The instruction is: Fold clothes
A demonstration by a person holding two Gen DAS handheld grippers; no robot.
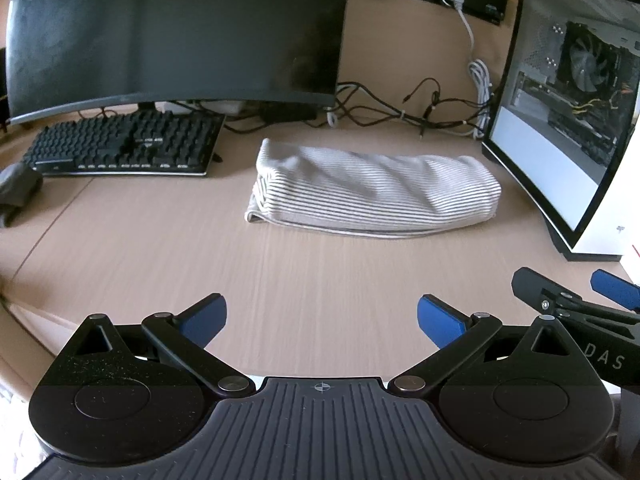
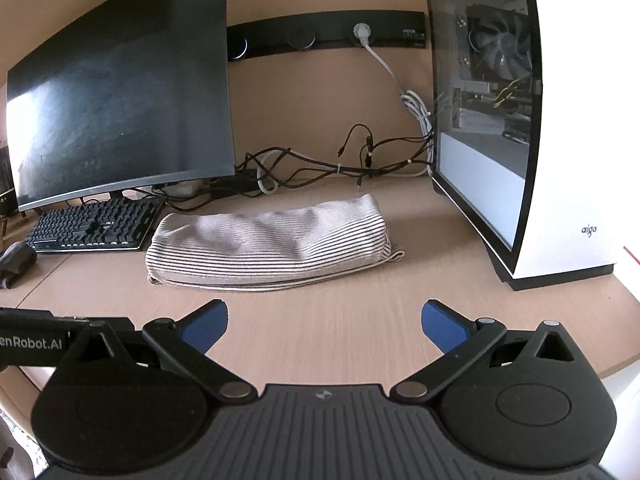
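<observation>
Striped clothing point(image 1: 374, 190) lay as a compact folded bundle at the centre of the left wrist view, on the pale wood table point(image 1: 280, 272), between a black keyboard point(image 1: 124, 146) at the left of the frame and a white computer case point(image 1: 568, 120) at the right. A dark monitor point(image 1: 176, 32) filled the upper left, and a tangle of cables point(image 1: 400, 108) ran along the wall behind the bundle. The left hand-held gripper point(image 1: 322, 318) hung low in the frame with its blue-padded fingers point(image 1: 202, 318) spread wide and nothing between them, well short of the fabric. The right hand-held gripper point(image 2: 324, 322) was likewise released and empty at the bottom of its own view, the garment lying apart from it at mid-frame. Part of the right unit showed at the lower right edge of the left view. Judging by the neat layered edges, the folding appeared largely complete, with both tools clear of the cloth. Any further fold would call for each hand-held gripper to reach forward to one end of the bundle and pinch a layered edge cleanly, without dragging the stack toward the cables or the case.
</observation>
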